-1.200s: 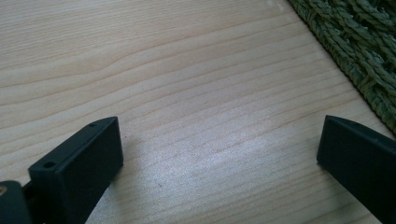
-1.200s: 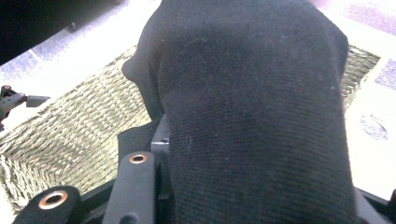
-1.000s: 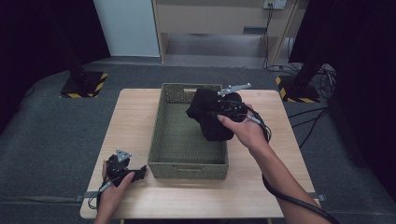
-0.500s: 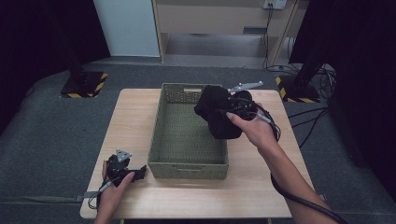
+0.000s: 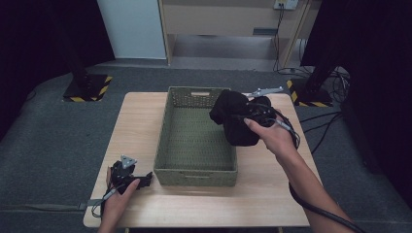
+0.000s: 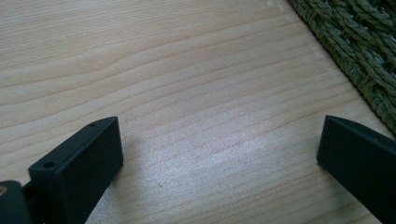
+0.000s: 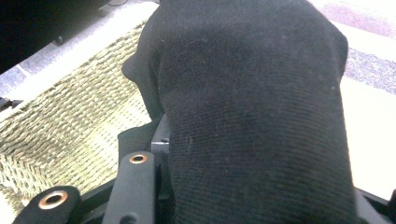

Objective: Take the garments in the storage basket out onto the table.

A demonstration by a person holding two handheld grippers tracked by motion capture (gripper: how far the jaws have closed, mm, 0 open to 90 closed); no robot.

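A green woven basket (image 5: 169, 141) stands in the middle of the wooden table (image 5: 136, 121). My right gripper (image 5: 243, 116) is shut on a black cloth (image 5: 235, 121), a knitted garment that hangs bunched above the basket's right wall. In the right gripper view the black cloth (image 7: 252, 112) drapes over the jaws, with the basket (image 7: 70, 121) below to the left. My left gripper (image 5: 141, 182) rests on the table at the basket's front left corner. In the left gripper view its jaws stand wide apart, open (image 6: 219, 154) over bare wood, with the basket's wall (image 6: 359, 51) at the upper right.
Bare table lies left, right and in front of the basket. Around the table the floor is grey carpet (image 5: 58, 131). Black stands with yellow-striped bases stand at back left (image 5: 87, 87) and back right (image 5: 311, 94). A cable (image 5: 316, 208) trails from the right gripper along the forearm.
The right gripper has carried the black cloth up and to the right, from inside the basket to above its right wall. The left gripper has stayed put.
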